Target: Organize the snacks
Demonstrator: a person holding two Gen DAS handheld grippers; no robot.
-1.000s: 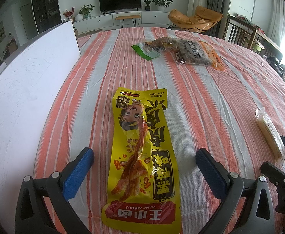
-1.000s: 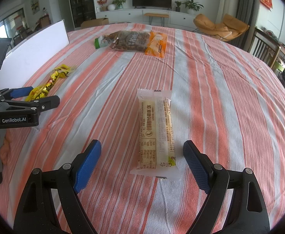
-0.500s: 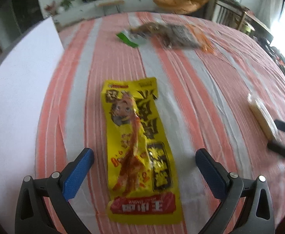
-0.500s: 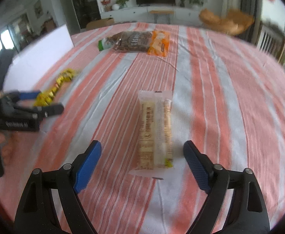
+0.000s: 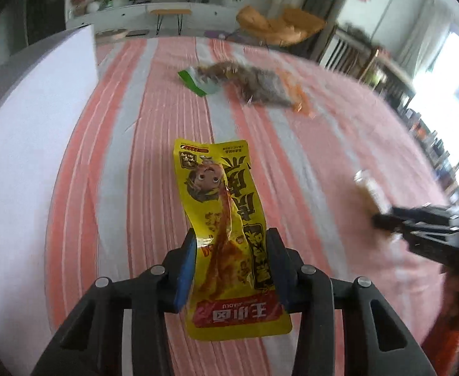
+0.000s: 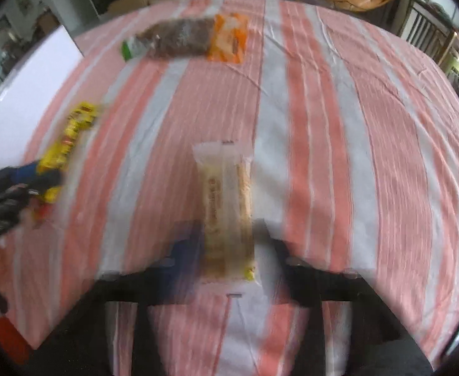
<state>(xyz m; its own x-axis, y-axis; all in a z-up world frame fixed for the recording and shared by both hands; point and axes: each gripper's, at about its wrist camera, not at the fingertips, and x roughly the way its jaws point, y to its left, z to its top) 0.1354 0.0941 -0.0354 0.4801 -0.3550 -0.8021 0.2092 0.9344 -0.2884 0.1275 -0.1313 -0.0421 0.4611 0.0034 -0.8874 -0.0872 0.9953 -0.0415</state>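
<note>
A long yellow snack pouch (image 5: 226, 219) with a cartoon face lies lengthwise on the striped tablecloth (image 5: 129, 163). My left gripper (image 5: 232, 260) is shut on its near half, and the pouch bows up between the blue pads. A pale clear-wrapped biscuit bar (image 6: 228, 210) lies in front of my right gripper (image 6: 229, 250), whose jaws have closed against its near end; that view is blurred. The yellow pouch (image 6: 72, 138) and left gripper (image 6: 16, 194) show at the left of the right wrist view. The right gripper (image 5: 417, 222) and bar (image 5: 367, 188) show at the right of the left wrist view.
A brown-and-orange snack bag (image 6: 195, 39) with a green-ended packet (image 5: 195, 81) lies at the far side of the table. A white board (image 5: 25, 156) stands along the left edge. Chairs (image 5: 355, 53) stand beyond the table's far right.
Both grippers have moved forward and closed: the left on the yellow pouch, the right on the biscuit bar. Both views are tilted and blurred with motion.
</note>
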